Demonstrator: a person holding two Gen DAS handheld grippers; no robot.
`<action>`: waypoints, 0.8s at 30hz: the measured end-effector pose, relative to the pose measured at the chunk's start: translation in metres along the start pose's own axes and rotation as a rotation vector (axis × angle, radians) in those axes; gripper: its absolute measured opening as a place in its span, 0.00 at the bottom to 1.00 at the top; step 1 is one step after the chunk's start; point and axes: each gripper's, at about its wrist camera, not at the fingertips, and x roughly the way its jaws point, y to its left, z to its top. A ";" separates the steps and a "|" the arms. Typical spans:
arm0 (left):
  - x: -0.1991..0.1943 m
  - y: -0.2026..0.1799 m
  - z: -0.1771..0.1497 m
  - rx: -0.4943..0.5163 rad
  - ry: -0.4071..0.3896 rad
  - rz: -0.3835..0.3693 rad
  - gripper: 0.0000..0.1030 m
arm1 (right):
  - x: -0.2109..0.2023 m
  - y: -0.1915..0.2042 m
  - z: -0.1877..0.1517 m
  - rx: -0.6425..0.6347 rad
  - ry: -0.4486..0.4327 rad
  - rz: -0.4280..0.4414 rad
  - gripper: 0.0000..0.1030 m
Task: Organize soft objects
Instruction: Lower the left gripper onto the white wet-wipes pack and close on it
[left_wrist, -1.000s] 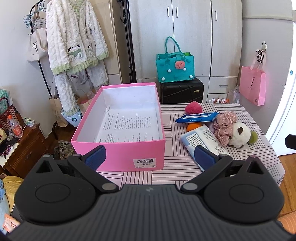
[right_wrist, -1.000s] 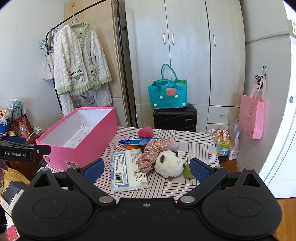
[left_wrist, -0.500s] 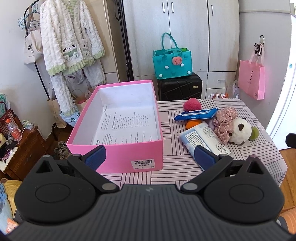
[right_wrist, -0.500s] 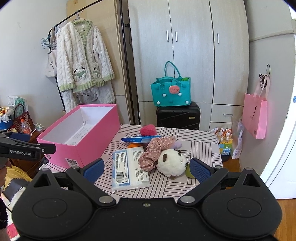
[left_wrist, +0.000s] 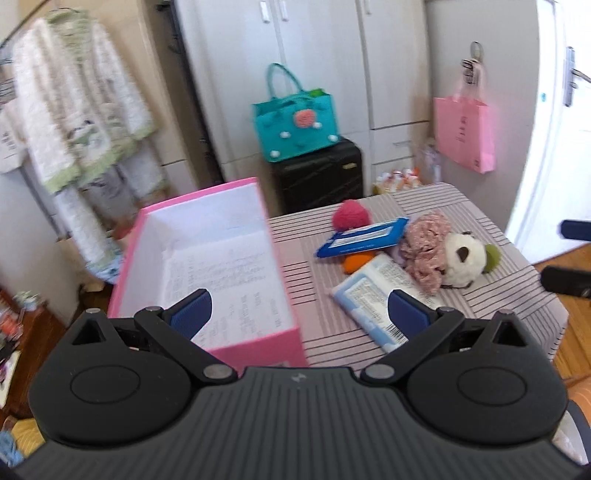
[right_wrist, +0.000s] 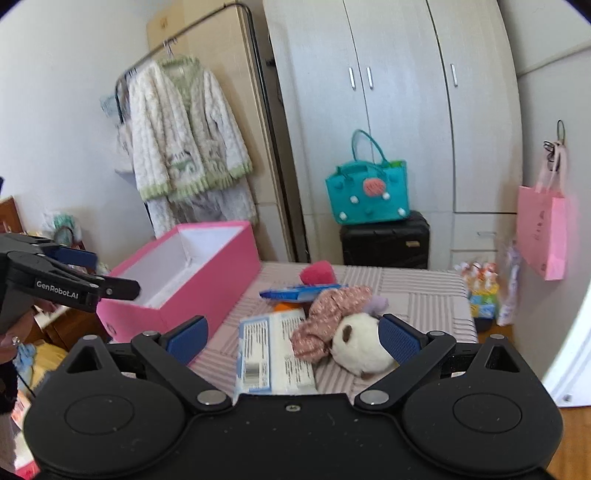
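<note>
Approach step, nothing picked yet. On the left we see the pink box (left_wrist: 207, 258), open, only a printed sheet inside. Our left gripper (left_wrist: 299, 310) hangs over its near corner, fingers wide apart and empty. Moving right across the striped table (left_wrist: 517, 280): red pom-pom (left_wrist: 351, 216), blue pack (left_wrist: 364, 238), white wipes pack (left_wrist: 376, 295), pink scrunchie (left_wrist: 424, 251), panda plush (left_wrist: 463, 258), all bunched together, well apart from the box. Our right gripper (right_wrist: 291, 338) faces this pile, fingers spread, holding nothing. Next move, we judge: lower onto one soft item, likely scrunchie or panda, close gently, carry it left into the box.
</note>
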 end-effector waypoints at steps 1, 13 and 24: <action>0.006 -0.001 0.003 0.011 -0.007 -0.017 1.00 | 0.005 -0.004 -0.004 0.005 -0.021 0.017 0.97; 0.100 -0.044 0.037 0.360 0.164 -0.251 0.95 | 0.093 0.007 -0.061 -0.046 0.167 0.087 0.97; 0.191 -0.049 0.051 0.340 0.477 -0.359 0.73 | 0.138 -0.007 -0.077 0.263 0.306 0.229 0.90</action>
